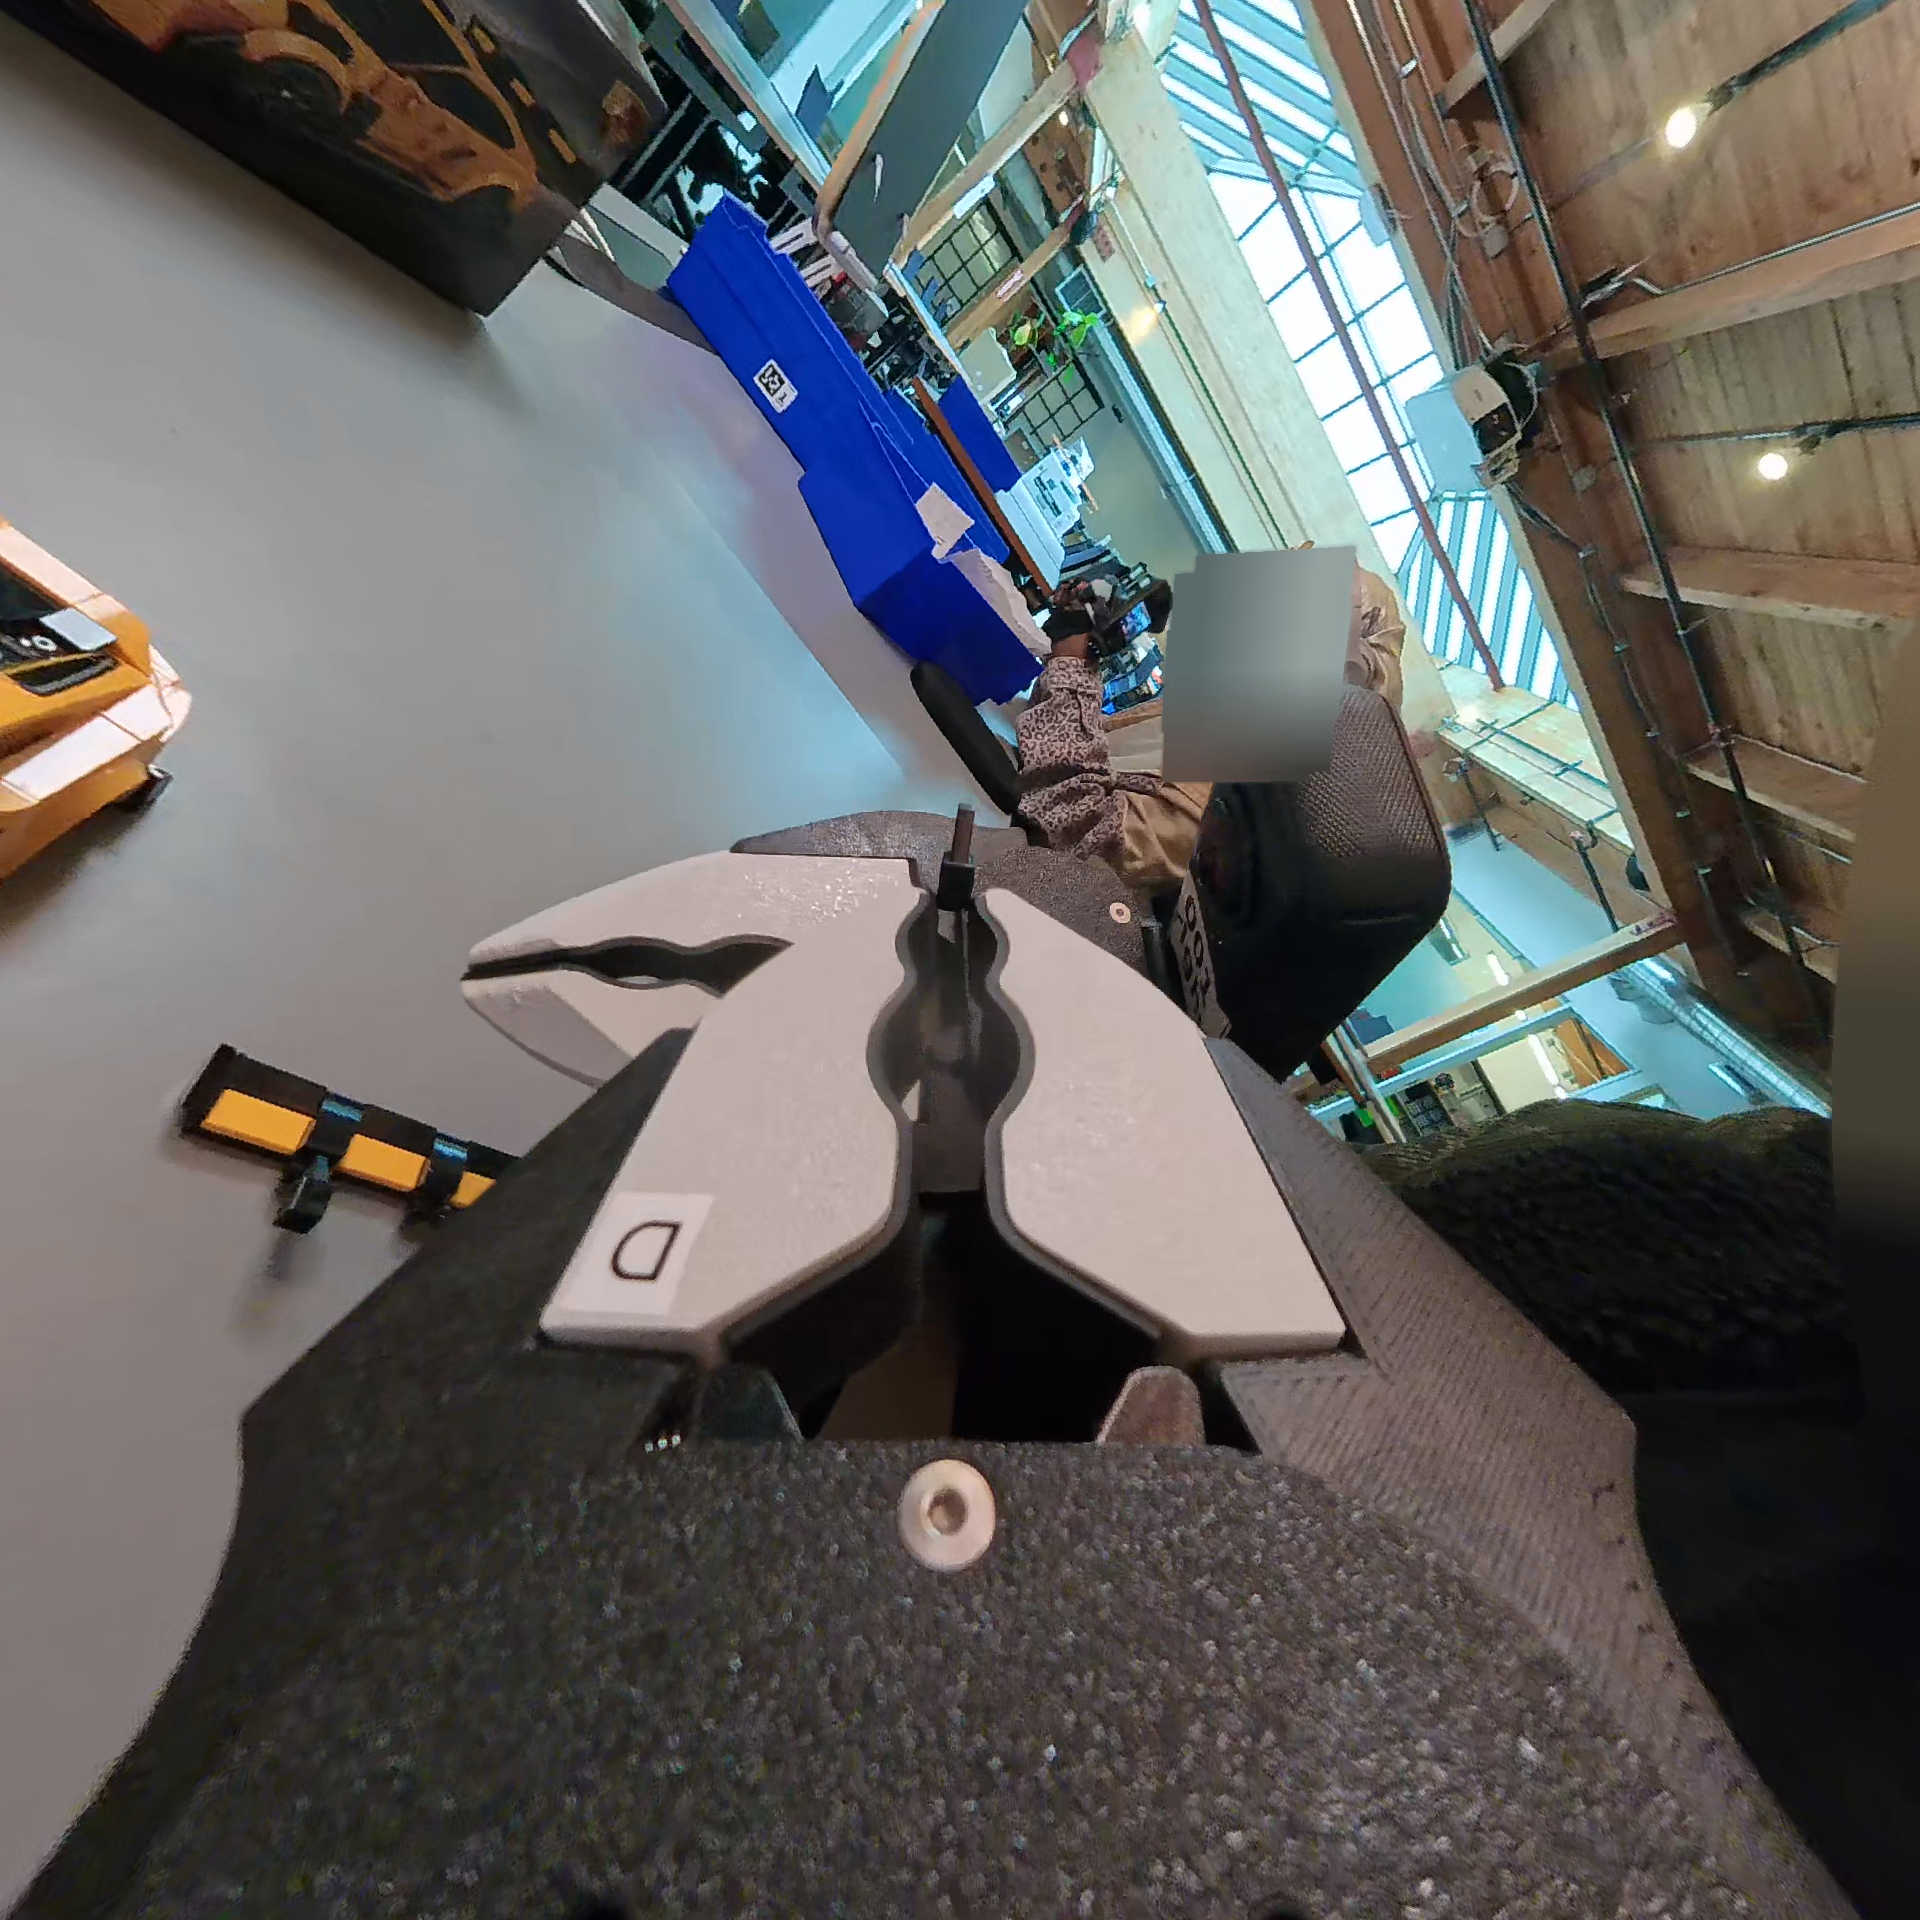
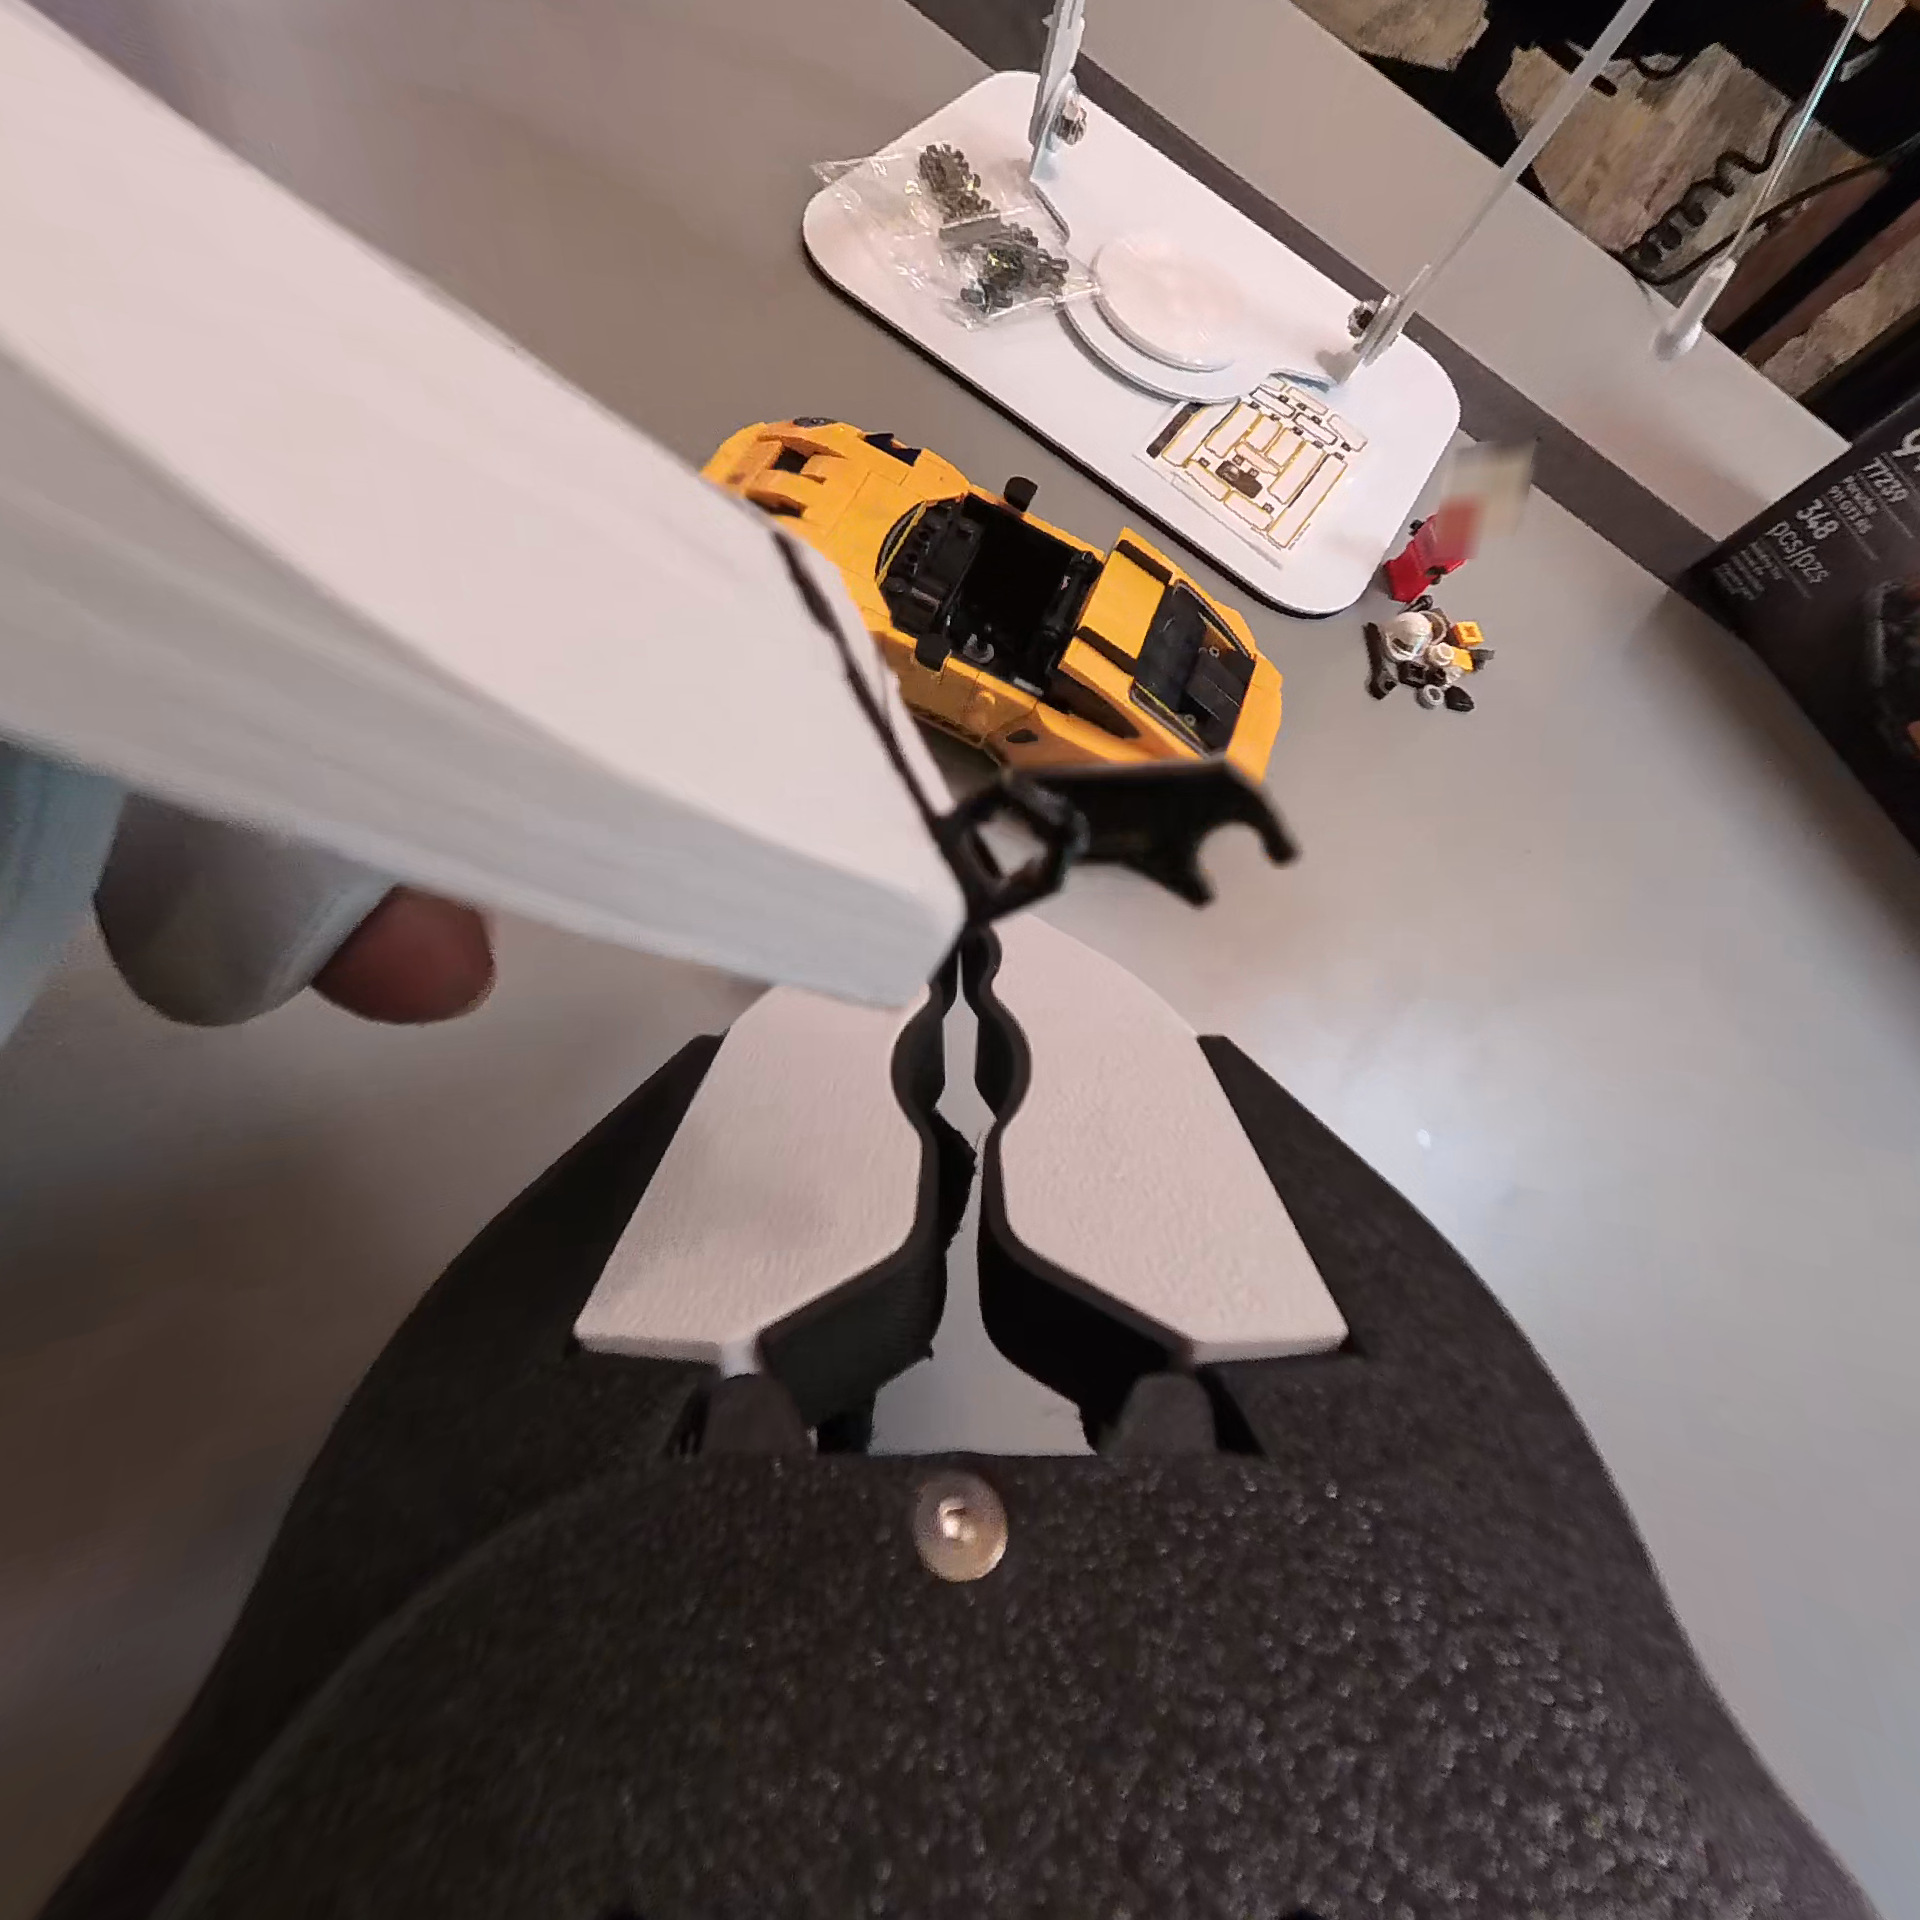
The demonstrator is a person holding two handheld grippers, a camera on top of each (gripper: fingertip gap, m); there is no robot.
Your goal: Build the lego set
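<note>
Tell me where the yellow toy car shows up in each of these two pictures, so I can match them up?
Left wrist view: only one end of the yellow car shows, cut off by the left edge, about a third of the way down.
Right wrist view: the whole car sits upper centre on the grey table, beyond the gripper fingers, roof open.
Shared landmark: the grey table that the car rests on.

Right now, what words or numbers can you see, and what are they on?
I won't copy writing, only say where it sits.
White sticker on the left gripper: one large character.
White label, blue plastic bin: too small.
Black cardboard box: small print.
</note>
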